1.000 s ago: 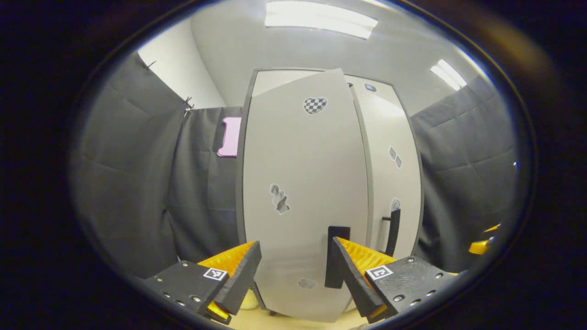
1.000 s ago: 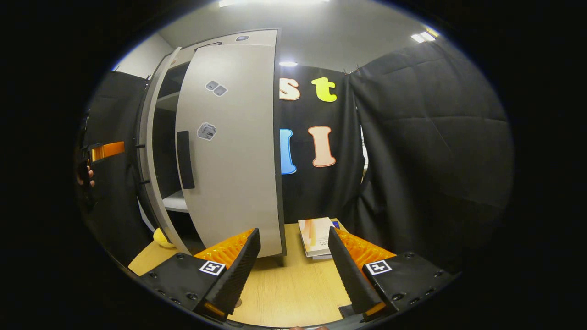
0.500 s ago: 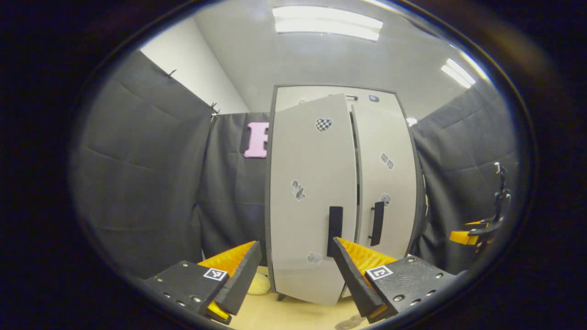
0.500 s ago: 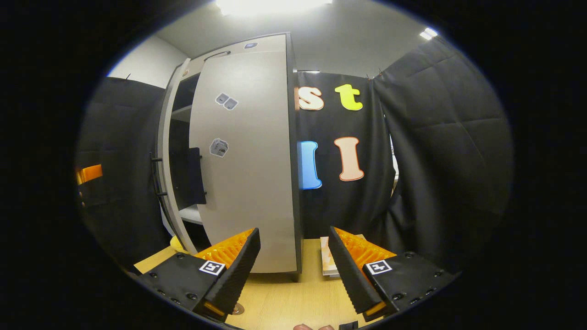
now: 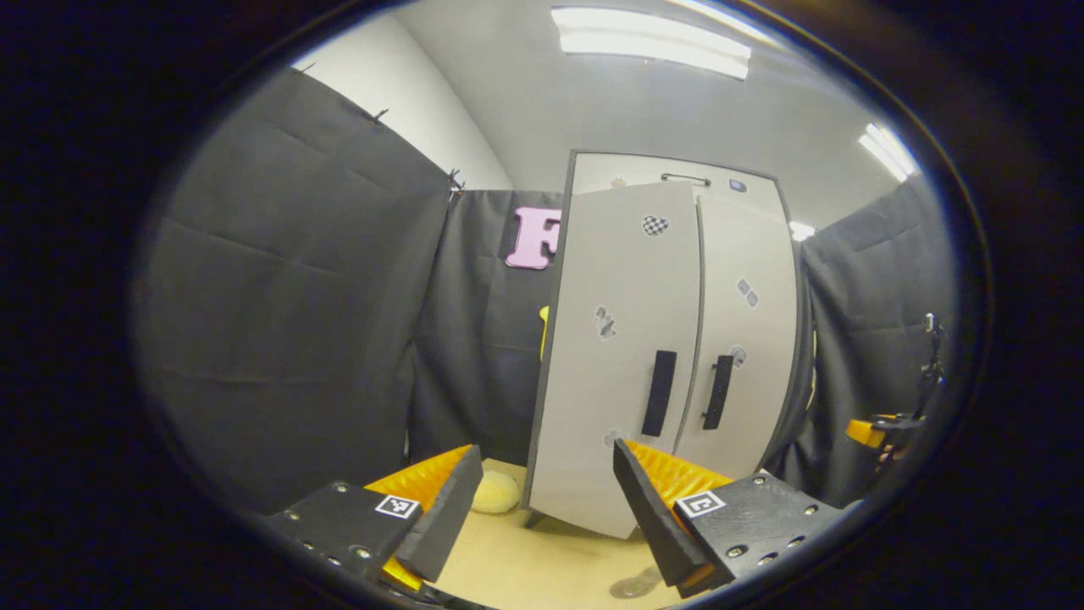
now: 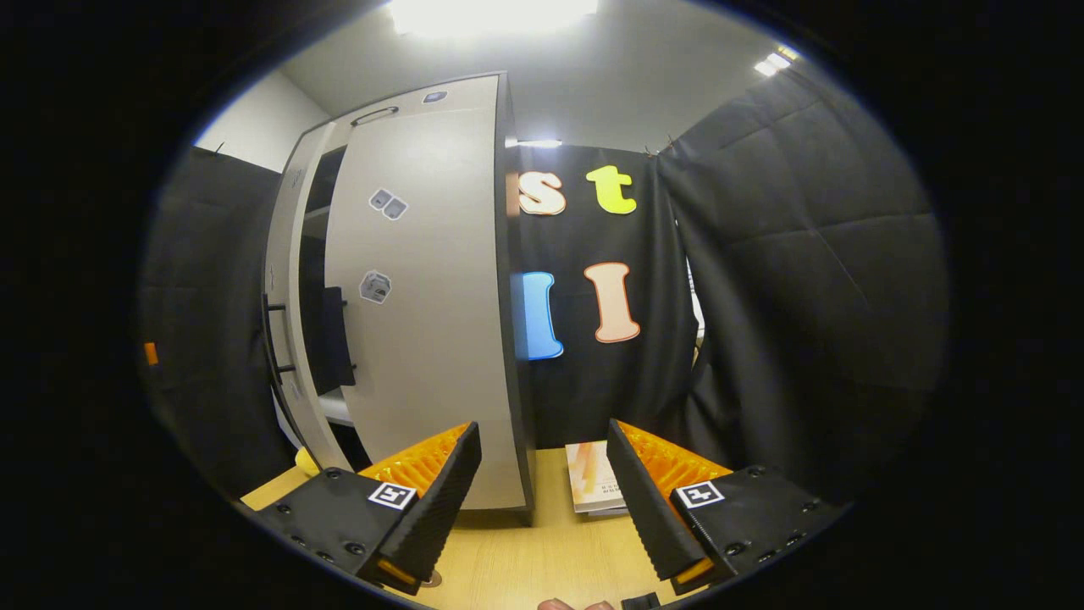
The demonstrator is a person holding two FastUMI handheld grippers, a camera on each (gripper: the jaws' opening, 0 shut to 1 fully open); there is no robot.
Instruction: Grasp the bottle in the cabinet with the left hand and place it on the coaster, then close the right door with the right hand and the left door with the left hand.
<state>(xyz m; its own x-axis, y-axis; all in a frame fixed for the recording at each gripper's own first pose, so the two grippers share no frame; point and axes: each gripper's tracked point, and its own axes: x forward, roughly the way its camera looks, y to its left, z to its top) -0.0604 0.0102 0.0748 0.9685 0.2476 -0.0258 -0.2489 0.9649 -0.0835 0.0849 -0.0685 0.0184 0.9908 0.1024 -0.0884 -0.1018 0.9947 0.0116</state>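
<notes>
Cabinet (image 5: 669, 356) left door (image 5: 614, 356) ajar, may stay unlatched; left gripper (image 5: 542, 500) and right gripper (image 6: 542, 491) jaws apart, empty, clear of cabinet.

Right tool (image 6: 542, 500) wide apart, empty, before the cabinet's shut right door (image 6: 432, 296); book (image 6: 593, 487) beside.

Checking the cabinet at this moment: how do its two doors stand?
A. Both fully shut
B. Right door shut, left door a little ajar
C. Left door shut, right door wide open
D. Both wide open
B: in the right gripper view the right door lies flush on the cabinet, while the left door stands slightly off it, a dark gap with a shelf showing between them.
</notes>
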